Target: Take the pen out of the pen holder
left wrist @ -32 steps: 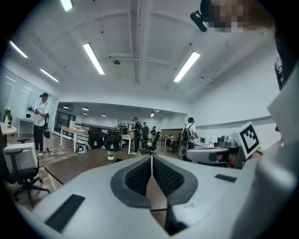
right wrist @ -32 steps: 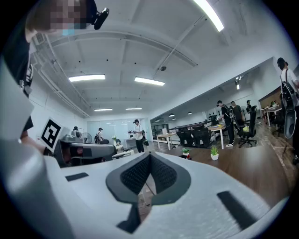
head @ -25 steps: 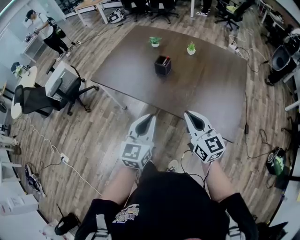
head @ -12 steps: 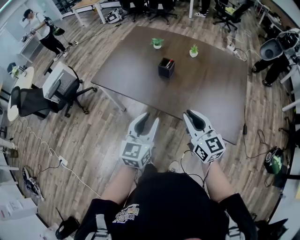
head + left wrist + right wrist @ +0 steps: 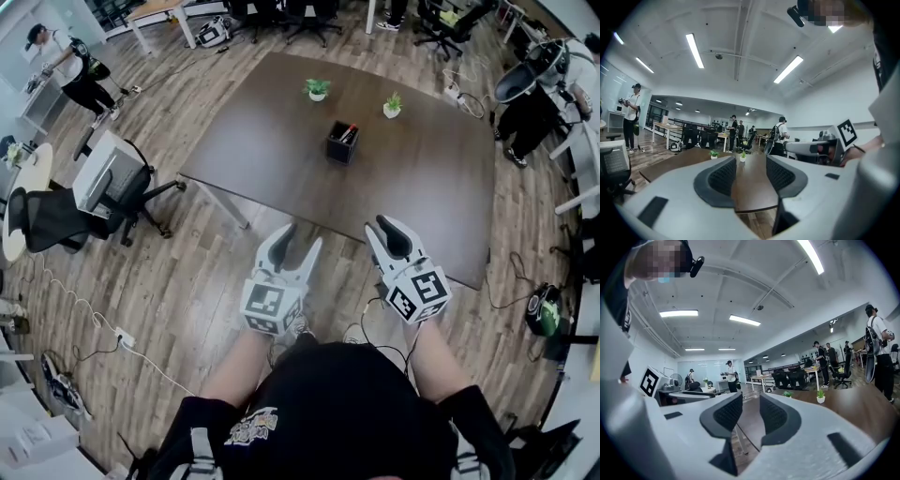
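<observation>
Pen (image 5: 348, 132): in black pen holder (image 5: 341, 143) mid-bench (image 5: 422, 187), 12 o'clock from both grippers, well apart. Left gripper (image 5: 298, 240): jaws opening, wide, nothing between. Right gripper (image 5: 382, 232): same. Both over floor (image 5: 187, 281), short of bench edge. Potted plant (image 5: 317, 88) at pen holder's 11 o'clock, second plant (image 5: 393, 105) at 1 o'clock.

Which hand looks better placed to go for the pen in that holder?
Right, but only narrowly. The left tool and right tool are both opening, empty and short of the table. The right tool sits slightly nearer the pen holder.
</observation>
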Demonstrator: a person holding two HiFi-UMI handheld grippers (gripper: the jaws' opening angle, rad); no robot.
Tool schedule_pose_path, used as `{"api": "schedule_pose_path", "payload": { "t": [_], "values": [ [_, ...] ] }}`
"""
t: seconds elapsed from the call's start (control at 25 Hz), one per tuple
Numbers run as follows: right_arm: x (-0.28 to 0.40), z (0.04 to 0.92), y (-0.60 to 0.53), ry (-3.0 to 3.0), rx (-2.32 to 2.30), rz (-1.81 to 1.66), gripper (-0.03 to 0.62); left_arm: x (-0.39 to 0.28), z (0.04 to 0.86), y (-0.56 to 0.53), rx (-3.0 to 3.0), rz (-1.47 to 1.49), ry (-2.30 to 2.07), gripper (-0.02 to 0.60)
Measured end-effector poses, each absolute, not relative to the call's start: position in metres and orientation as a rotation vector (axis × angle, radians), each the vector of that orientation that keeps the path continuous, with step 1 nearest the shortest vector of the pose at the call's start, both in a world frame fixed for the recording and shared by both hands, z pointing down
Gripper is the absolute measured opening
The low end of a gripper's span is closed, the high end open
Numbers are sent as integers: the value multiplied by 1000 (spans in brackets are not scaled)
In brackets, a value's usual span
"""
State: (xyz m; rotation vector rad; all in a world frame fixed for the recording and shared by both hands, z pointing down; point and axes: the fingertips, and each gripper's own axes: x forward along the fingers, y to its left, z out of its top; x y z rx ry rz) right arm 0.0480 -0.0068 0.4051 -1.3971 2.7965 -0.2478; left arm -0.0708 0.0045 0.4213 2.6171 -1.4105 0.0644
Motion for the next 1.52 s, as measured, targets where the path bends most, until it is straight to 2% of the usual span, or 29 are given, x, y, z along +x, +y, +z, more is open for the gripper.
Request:
{"api": "schedule_pose_path", "payload": {
  "t": [0.36,0.68,1.12,1.52],
  "values": [
    [2,407,-41,2748,-1498,-238,137,-119,430,-31,2663,76,-1309,186],
    [-13,408,-60,2752,-1532,-241,140,-129,433,-50,2669,65,-1260,186],
    [6,419,-122,2744,-1506,-285,141,-109,443,-104,2654,101,-1265,186],
    [61,430,-201,2739,-1440,-343,141,-56,454,-183,2612,138,-1329,186]
  ]
}}
